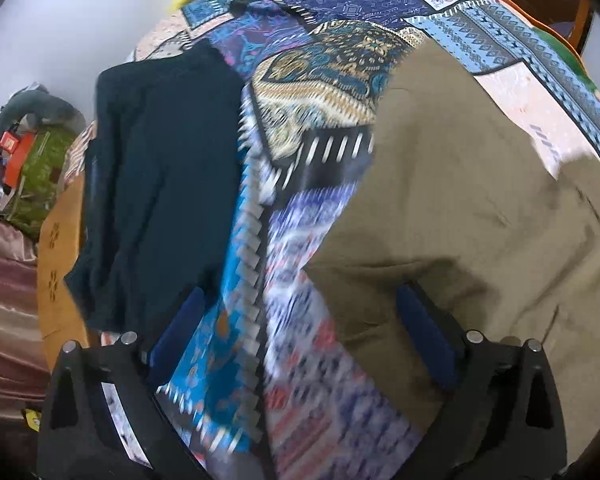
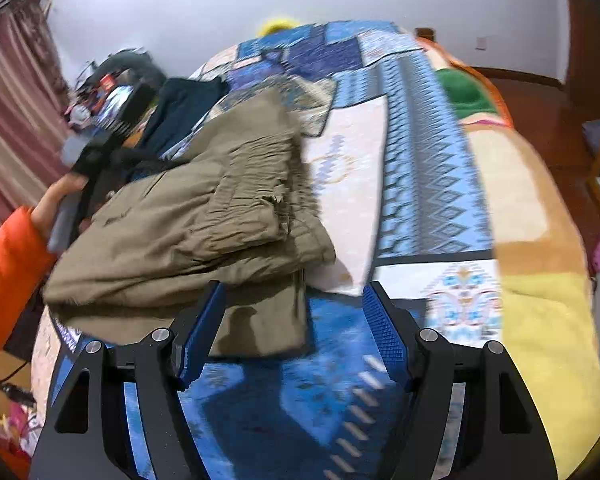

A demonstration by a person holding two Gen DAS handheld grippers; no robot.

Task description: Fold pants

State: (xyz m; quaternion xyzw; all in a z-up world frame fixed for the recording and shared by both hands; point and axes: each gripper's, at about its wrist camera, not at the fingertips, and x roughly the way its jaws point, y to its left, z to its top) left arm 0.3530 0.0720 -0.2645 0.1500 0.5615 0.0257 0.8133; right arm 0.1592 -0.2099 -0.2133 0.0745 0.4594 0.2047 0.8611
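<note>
Olive-khaki pants (image 2: 204, 216) lie folded in a thick stack on a patterned blue patchwork bedspread (image 2: 420, 184). In the left wrist view the pants (image 1: 460, 216) fill the right half. My left gripper (image 1: 300, 300) is open and empty, its right finger over the pants' edge, its left finger near a dark garment (image 1: 160, 184). My right gripper (image 2: 294, 296) is open and empty, just in front of the pants' near corner, its left finger (image 2: 204, 328) beside that corner. The left gripper's body (image 2: 112, 132) shows at the pants' far left, held by a hand in an orange sleeve (image 2: 8, 260).
The dark navy garment (image 2: 184, 108) lies on the bed beyond the pants. A yellow and orange blanket (image 2: 540, 280) covers the bed's right side. Clutter (image 1: 24, 148) and a striped curtain (image 2: 16, 80) stand at the left. A wooden floor (image 2: 548, 120) is at the right.
</note>
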